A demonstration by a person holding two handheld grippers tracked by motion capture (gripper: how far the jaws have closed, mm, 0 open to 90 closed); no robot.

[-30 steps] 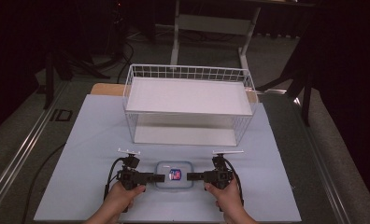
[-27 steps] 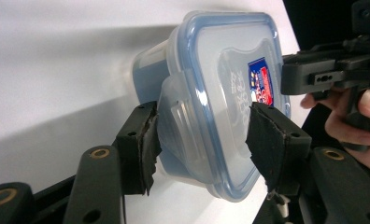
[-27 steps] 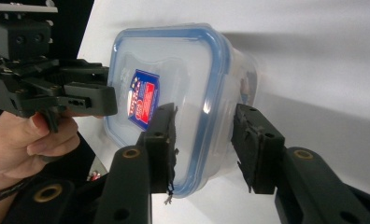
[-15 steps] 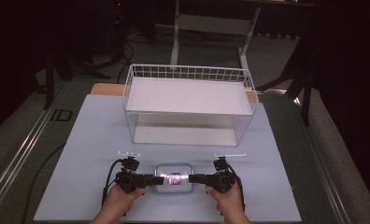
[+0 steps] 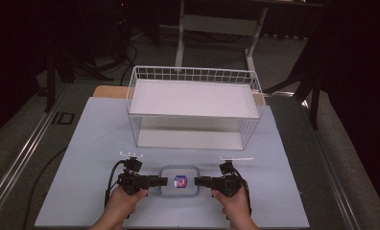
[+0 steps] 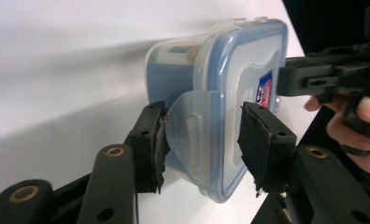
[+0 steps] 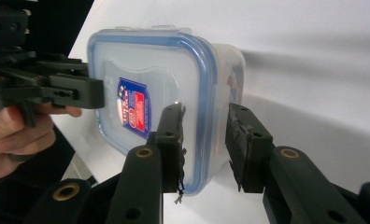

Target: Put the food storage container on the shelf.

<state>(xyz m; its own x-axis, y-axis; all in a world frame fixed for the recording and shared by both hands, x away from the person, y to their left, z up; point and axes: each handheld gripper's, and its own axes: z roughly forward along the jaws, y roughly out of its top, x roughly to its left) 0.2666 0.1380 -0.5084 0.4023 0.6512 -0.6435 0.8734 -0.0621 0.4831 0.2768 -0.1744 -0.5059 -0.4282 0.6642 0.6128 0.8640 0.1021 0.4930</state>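
- Translucent plastic, frosted and smooth, makes up the small rounded-rectangle food container with a blue-rimmed snap lid (image 5: 179,181); it lies on the pale matte table sheet (image 5: 82,143), near the person's edge, between the two grippers.
- A red-and-blue printed label (image 7: 133,107) sits on the flat middle of the lid.
- The left gripper (image 5: 160,181), black and angular with brass-coloured pivot pins, has just been closing its jaws; in the left gripper view they stand around the container's left end. One rough, frayed black pad (image 6: 158,140) presses the clear hinged lid flap (image 6: 192,121) and the other bears on the lid face, so this gripper clamps the container's end.
- The right gripper (image 5: 200,181), of the same black build, has also been narrowing its jaws. In the right gripper view they straddle the blue lid rim at the container's right end, one pad (image 7: 173,140) against the lid top. The other stands beside the frosted side wall with a sliver of space, so the grip is not closed.
- The person's hands (image 5: 123,203) wrap the gripper handles from the near edge.
- Beyond the container, well apart, stands a white wire-mesh basket shelf (image 5: 194,76), rectangular, with thin gridded walls, a smooth white upper deck and a white board beneath.
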